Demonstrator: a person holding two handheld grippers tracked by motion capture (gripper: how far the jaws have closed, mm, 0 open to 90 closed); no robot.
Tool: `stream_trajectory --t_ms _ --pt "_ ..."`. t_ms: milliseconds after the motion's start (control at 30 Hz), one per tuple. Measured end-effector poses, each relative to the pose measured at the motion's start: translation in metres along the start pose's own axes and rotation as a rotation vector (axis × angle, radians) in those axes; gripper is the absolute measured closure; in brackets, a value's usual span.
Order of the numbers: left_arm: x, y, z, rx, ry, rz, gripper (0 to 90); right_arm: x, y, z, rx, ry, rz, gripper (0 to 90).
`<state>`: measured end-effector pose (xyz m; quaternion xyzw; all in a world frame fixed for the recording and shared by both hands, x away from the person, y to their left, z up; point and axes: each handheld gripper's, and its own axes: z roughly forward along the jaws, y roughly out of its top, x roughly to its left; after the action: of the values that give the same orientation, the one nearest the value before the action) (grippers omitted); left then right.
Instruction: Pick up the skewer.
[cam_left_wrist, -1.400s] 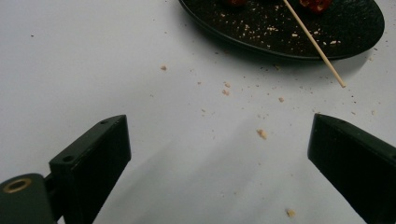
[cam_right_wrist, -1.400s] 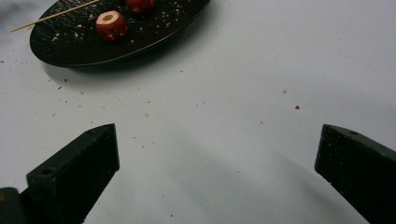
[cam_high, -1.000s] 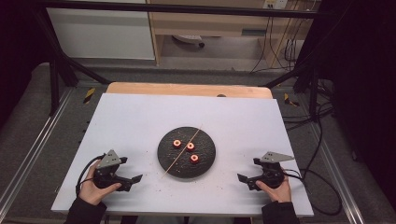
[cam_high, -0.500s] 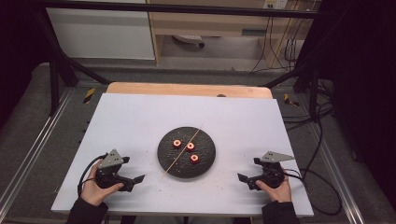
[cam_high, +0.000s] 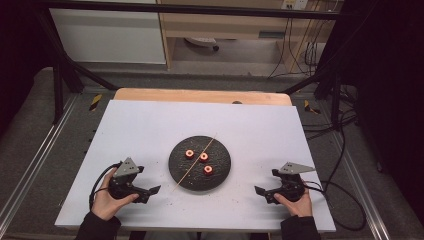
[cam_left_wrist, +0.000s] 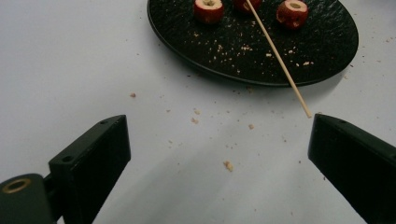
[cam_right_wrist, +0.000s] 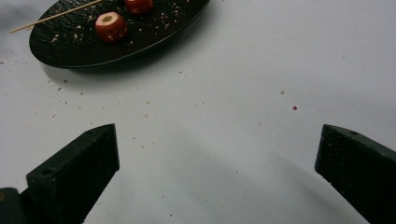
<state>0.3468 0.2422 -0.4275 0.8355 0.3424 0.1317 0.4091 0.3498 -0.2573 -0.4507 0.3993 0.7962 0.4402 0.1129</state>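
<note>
I'm holding both grippers wide open, empty. Skewer is lying diagonally off the plate, its tip nearest my left gripper; right gripper is farther.

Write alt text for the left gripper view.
The left hand-held gripper, jaws wide open, hovers over a crumb-strewn white table, facing a black plate with three cored red fruits and a wooden skewer overhanging its rim.
</note>
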Motion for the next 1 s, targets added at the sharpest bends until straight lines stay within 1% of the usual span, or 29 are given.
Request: stream_trajectory --t_ms 167,267,300,467,667,867,1000 --pt "-0.004 0.008 0.001 -0.001 0.004 0.011 5.6 0.000 0.000 0.000 0.003 -0.002 -0.003 0.6" --pt "-0.007 0.014 0.003 -0.002 -0.002 0.018 5.6 0.000 0.000 0.000 0.002 -0.001 -0.001 0.6" --pt "-0.008 0.016 0.004 -0.001 -0.001 0.019 5.7 0.000 0.000 0.000 0.000 -0.003 -0.007 0.6" --pt "-0.013 0.025 0.009 0.008 -0.002 0.028 5.8 0.000 0.000 0.000 -0.001 -0.002 -0.006 0.6" --pt "-0.018 0.033 0.014 0.028 0.007 0.024 7.0 0.001 0.000 0.000 0.003 -0.002 -0.001 0.6" --pt "-0.021 0.041 0.020 0.041 0.003 0.018 7.5 0.000 0.000 0.000 0.006 -0.004 -0.005 0.6" --pt "-0.024 0.045 0.026 0.052 0.001 0.024 7.9 0.000 0.000 0.000 0.009 -0.004 -0.006 0.6"
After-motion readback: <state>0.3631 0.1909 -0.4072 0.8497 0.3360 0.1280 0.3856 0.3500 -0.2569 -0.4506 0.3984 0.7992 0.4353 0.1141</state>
